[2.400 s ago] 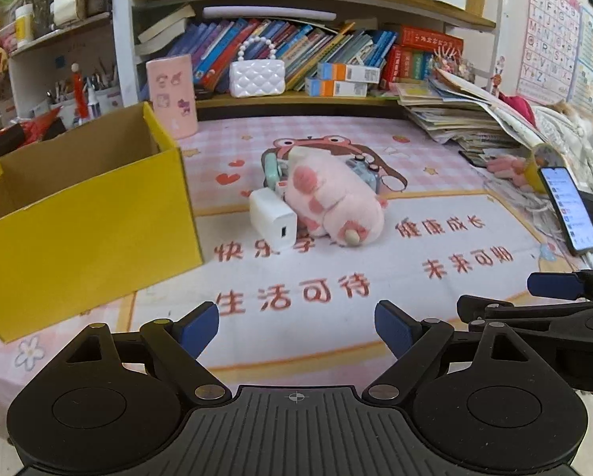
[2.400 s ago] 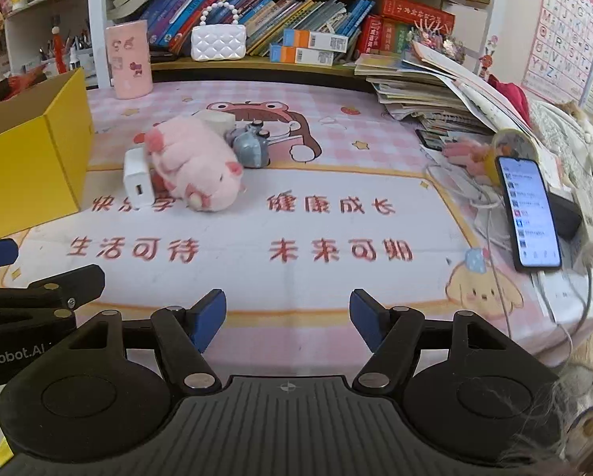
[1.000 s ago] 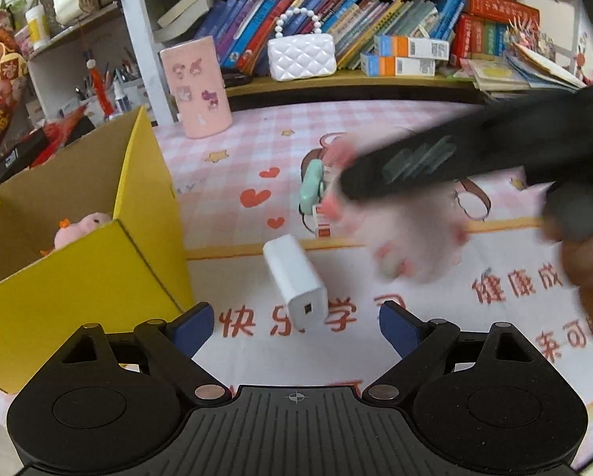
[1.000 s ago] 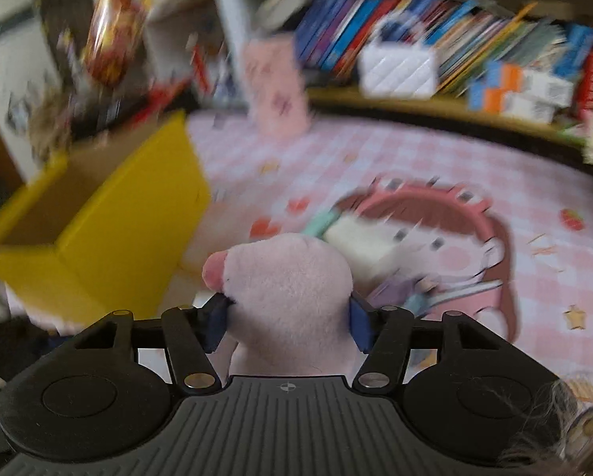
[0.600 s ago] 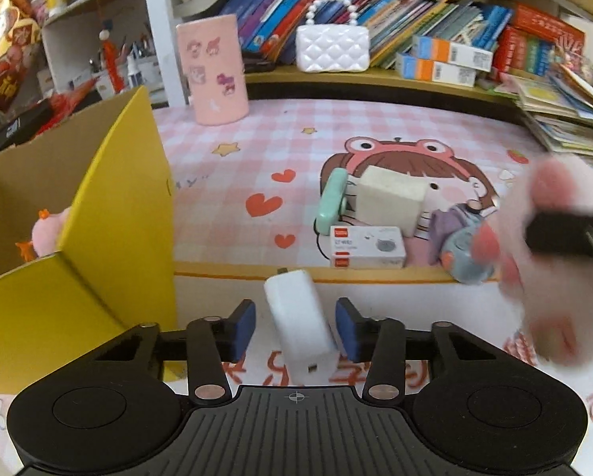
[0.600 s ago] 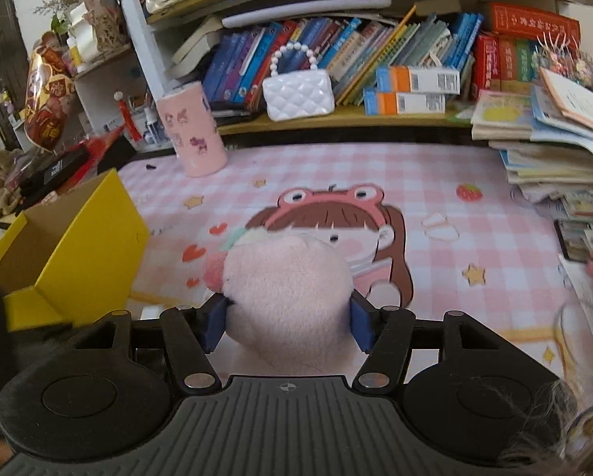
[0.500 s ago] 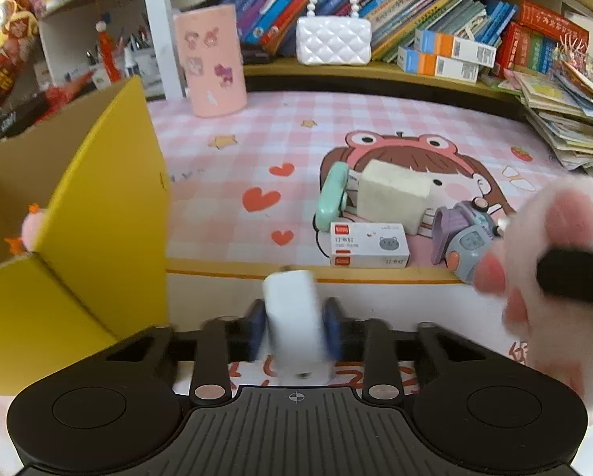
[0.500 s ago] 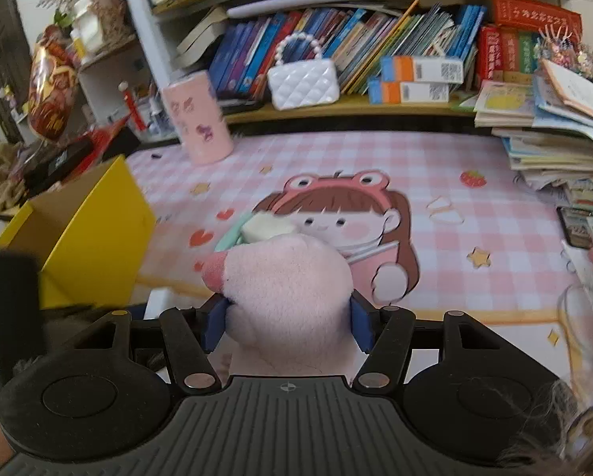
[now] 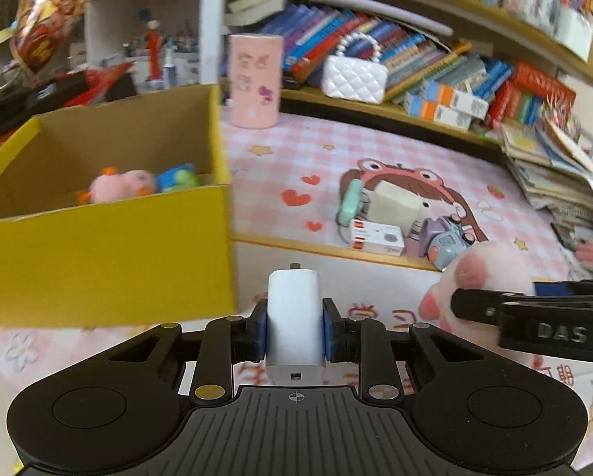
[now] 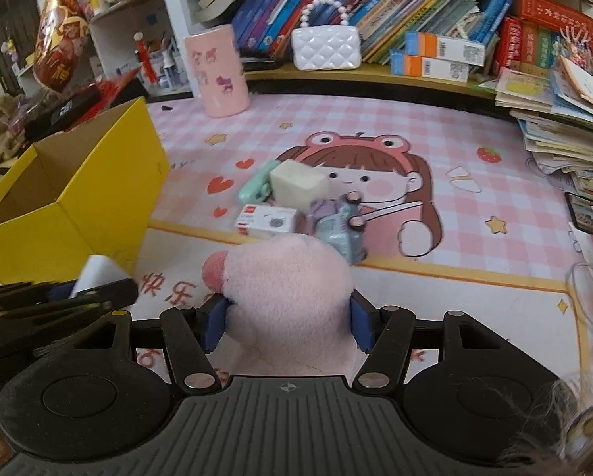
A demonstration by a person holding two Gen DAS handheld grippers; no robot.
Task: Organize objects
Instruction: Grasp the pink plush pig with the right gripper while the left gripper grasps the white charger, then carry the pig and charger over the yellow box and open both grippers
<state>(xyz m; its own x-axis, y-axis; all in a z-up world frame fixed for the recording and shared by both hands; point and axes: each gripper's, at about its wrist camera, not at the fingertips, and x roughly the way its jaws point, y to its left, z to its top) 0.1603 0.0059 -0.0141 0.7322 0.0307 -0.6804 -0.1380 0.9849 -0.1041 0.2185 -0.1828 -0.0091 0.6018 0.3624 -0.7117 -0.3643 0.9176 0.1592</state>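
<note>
Beside the yellow box point(image 9: 110, 254), which already held a pink toy point(image 9: 118, 188), the left gripper point(image 9: 294, 327) pinched the white charger point(image 9: 294, 317) just right of its front corner, while the right gripper point(image 10: 288, 323) clamped the pink plush point(image 10: 292, 297) farther right.

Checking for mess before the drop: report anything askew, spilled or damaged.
Nothing spilled or damaged. The loose cluster on the mat looks untidy: the mint phone toy leans against the cream block, and the toy car sits tilted beside the small white box.
</note>
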